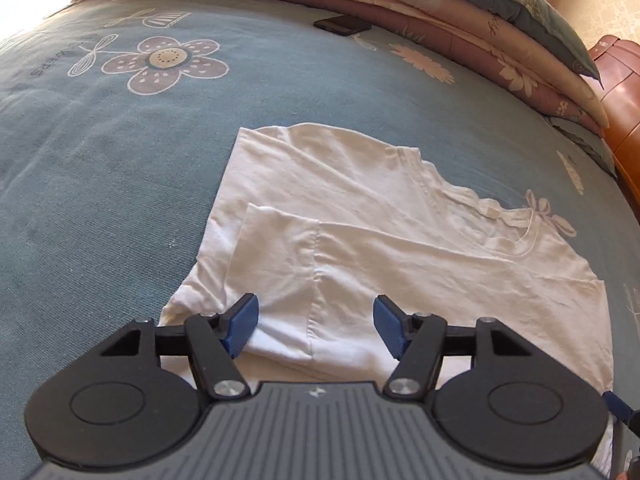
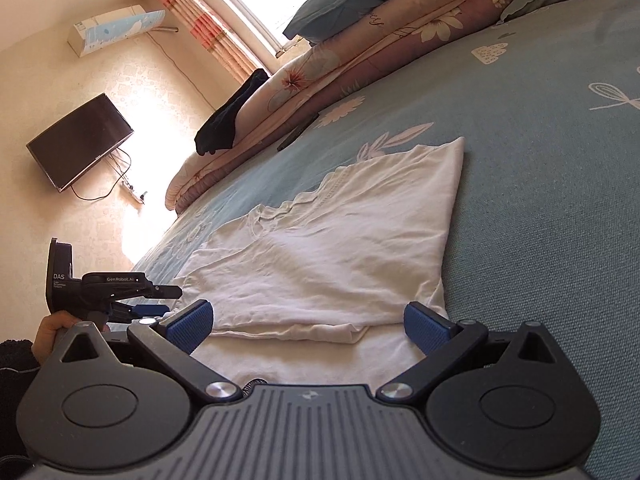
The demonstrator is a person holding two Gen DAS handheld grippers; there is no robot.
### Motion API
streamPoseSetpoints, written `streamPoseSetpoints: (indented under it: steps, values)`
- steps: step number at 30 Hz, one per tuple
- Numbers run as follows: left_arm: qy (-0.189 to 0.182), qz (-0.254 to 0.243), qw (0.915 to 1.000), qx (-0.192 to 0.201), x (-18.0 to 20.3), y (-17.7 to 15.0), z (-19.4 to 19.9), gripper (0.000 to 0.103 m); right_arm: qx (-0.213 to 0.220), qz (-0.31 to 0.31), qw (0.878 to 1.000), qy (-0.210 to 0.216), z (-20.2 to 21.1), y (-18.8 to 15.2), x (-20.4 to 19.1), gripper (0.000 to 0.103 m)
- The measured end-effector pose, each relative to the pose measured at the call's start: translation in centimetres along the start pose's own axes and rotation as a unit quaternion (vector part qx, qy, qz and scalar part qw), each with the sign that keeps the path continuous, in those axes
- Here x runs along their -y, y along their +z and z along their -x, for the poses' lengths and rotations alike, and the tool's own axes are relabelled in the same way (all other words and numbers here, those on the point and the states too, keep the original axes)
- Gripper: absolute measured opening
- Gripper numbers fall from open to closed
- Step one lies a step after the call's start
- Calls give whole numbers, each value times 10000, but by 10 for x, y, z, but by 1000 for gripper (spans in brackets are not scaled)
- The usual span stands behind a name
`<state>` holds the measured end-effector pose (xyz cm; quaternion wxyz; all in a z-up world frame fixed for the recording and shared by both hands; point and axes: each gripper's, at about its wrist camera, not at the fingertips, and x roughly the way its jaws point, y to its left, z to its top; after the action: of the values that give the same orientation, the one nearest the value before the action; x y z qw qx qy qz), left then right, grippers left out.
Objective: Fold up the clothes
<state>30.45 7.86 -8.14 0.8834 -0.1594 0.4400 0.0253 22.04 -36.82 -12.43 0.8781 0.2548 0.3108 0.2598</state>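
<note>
**White T-shirt partly folded on the bed, both jaws apart**

Nearest, the left gripper (image 1: pixel 316 326) hovers over the near edge of the white T-shirt (image 1: pixel 360 220), jaws spread wide and holding nothing. The right gripper (image 2: pixel 308 326) is likewise over the shirt's near hem, jaws apart and empty. The shirt lies flat on the blue flower-print bed sheet (image 1: pixel 100 200), one sleeve folded inward. Beyond it a dark phone (image 1: pixel 342 25) rests on the sheet beside stacked folded quilts (image 1: pixel 440 12). No containers show.
</note>
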Motion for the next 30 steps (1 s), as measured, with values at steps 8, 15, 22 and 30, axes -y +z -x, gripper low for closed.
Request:
streamPoseSetpoints:
  steps: [8, 15, 22, 30]
  values:
    - [-918, -212, 9956, 14, 48, 15, -17, 71, 25, 93, 9999, -35, -2, -2, -2, 103]
    - [-2109, -574, 9740, -597, 123, 7, -51, 71, 23, 141, 9999, -50, -2, -3, -2, 103]
    - [-1691, -760, 9807, -619, 158, 16, -84, 71, 19, 194, 9998, -85, -2, -3, -4, 103]
    - [-2425, -1241, 9559, -1099, 190, 2, -76, 75, 15, 242, 9996, -119, -3, -4, -5, 103]
